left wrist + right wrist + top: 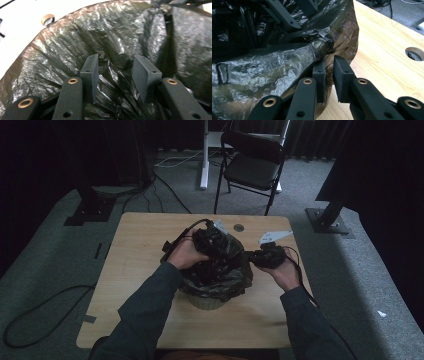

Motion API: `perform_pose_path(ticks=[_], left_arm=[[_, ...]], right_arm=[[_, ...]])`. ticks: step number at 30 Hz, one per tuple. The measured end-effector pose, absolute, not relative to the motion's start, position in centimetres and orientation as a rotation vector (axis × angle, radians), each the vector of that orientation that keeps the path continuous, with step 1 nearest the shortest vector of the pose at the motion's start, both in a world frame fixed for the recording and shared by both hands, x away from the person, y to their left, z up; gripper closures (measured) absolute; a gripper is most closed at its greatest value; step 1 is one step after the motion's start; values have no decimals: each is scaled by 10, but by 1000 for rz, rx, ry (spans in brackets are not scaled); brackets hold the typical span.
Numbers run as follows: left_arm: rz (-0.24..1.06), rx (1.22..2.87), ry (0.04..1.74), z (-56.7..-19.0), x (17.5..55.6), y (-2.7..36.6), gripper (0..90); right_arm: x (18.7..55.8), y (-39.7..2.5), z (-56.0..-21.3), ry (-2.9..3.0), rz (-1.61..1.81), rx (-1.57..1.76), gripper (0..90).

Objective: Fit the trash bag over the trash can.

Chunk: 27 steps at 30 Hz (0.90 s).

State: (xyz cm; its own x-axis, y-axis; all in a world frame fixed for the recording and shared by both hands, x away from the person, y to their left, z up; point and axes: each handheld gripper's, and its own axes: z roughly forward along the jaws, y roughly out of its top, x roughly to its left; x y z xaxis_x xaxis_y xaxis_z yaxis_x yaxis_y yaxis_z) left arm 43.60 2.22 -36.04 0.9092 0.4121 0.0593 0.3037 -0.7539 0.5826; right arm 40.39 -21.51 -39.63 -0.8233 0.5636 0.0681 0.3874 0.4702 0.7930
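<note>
The left claw (115,75) stood wide open, its two black jaws well apart, reaching down inside the crinkled black plastic bin liner (107,32); nothing lay gripped between them, though creased film sat just under the tips. In the high view this left claw (212,251) hung over the liner's mouth, held by the person's left hand (186,255).

The right claw (328,75) was nearly closed, with only a narrow gap left between the jaws, and a fold of the liner's rolled edge (319,46) was pinched there at the bag's outer side. In the high view the right claw (265,257) sat at the liner's right rim, in the person's right hand (286,272).

The liner (220,280) was draped over a small pale round bin (205,301), whose base showed beneath the plastic; whether anything lay in it I could not tell.

The bin stood near the middle of a light wooden bench (145,270) with a round cable hole (238,227) at its far edge. Beyond it, on grey carpet (50,270), stood a black folding chair (252,165), with dark curtains around the room.
</note>
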Motion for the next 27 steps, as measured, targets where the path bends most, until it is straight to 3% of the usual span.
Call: perform_pose_path(ticks=[13, 27], left_arm=[[425, 2436, 641, -360, 442, 23, 563], [416, 2370, 617, -346, 431, 32, 565]], right_arm=[[403, -216, -397, 2513, 1284, 819, 800], [403, -218, -397, 2511, 1287, 824, 789]])
